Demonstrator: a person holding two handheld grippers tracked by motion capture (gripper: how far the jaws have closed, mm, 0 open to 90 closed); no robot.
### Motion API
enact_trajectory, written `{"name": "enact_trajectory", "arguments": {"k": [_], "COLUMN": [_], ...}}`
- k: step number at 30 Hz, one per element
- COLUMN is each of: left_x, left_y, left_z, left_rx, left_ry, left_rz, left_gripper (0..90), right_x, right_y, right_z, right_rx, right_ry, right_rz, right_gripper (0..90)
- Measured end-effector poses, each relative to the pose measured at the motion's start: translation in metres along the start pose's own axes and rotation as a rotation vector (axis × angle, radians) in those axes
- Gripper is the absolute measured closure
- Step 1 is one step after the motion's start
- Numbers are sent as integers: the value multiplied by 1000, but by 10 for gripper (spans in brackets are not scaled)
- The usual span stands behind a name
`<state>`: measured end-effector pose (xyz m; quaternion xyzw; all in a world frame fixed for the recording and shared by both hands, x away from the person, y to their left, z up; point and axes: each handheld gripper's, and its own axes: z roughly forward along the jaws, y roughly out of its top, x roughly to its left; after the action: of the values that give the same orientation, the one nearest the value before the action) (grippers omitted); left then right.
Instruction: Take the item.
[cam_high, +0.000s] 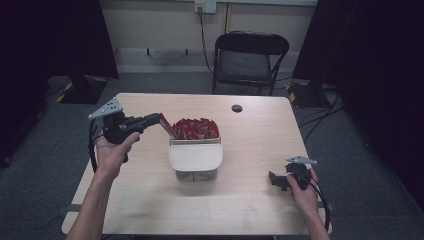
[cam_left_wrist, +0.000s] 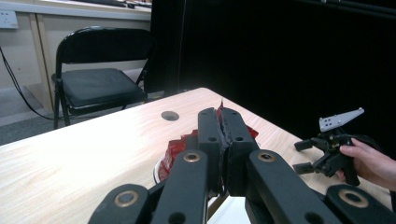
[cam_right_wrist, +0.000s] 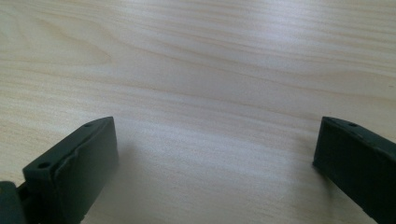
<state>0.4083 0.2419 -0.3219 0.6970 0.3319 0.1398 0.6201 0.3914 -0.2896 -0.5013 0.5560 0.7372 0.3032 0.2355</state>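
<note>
Gripping a single red sachet (cam_high: 166, 125) between its closed jaws, the left gripper (cam_high: 159, 120) is hovering just above and to the left of the container (cam_high: 195, 160) at the middle of the wooden table (cam_high: 150, 200). In the left gripper view the two black jaws are pressing tight together, with a thin red edge of the sachet (cam_left_wrist: 221, 106) poking out above their tips. The sachet is slanting down toward the red sachets (cam_high: 195, 129) that are standing packed in the rear part of the container, and its lower end is sitting right at the left edge of that bunch; whether it is touching them is hard to tell. The container's front is showing a pale, rounded lid-like face. Behind the table a black folding chair (cam_high: 247, 62) is standing against the wall. Over on the right, the right gripper (cam_high: 274, 181) is resting low near the table's front right corner, well apart from the container, its jaws standing wide apart with nothing but bare tabletop between them.
</note>
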Motion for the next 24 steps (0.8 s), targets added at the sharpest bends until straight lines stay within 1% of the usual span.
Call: {"name": "enact_trajectory", "arguments": {"k": [1,4,6,8,9,10,12,13,17,24], "left_x": [-1,-5,-7,-11,-12,-14,-17,-18,-19,-18], "left_y": [1,4,5,8,9,11,13,14,17,21], "left_z": [0,-1,-2,-3,-3,-4,-5,-5,-9,-18], "left_rx": [-6,0,-4,12,8,-2,-5,-5,-15,-44], "left_ry": [1,3,5,44,32,27,18,19,15,11], "left_rz": [2,24,28,53,54,54,57,64,68,63], "left_gripper": [882,883,883,883,883,883,883,883,883,884], "right_x": [0,0,0,0,0,0,0,0,0,0], "right_y": [0,0,0,0,0,0,0,0,0,0], "right_z": [0,0,0,0,0,0,0,0,0,0], "right_rx": [0,0,0,0,0,0,0,0,0,0], "right_ry": [0,0,0,0,0,0,0,0,0,0], "right_rz": [0,0,0,0,0,-1,-1,0,0,0], "right_gripper": [0,0,0,0,0,0,0,0,0,0]}}
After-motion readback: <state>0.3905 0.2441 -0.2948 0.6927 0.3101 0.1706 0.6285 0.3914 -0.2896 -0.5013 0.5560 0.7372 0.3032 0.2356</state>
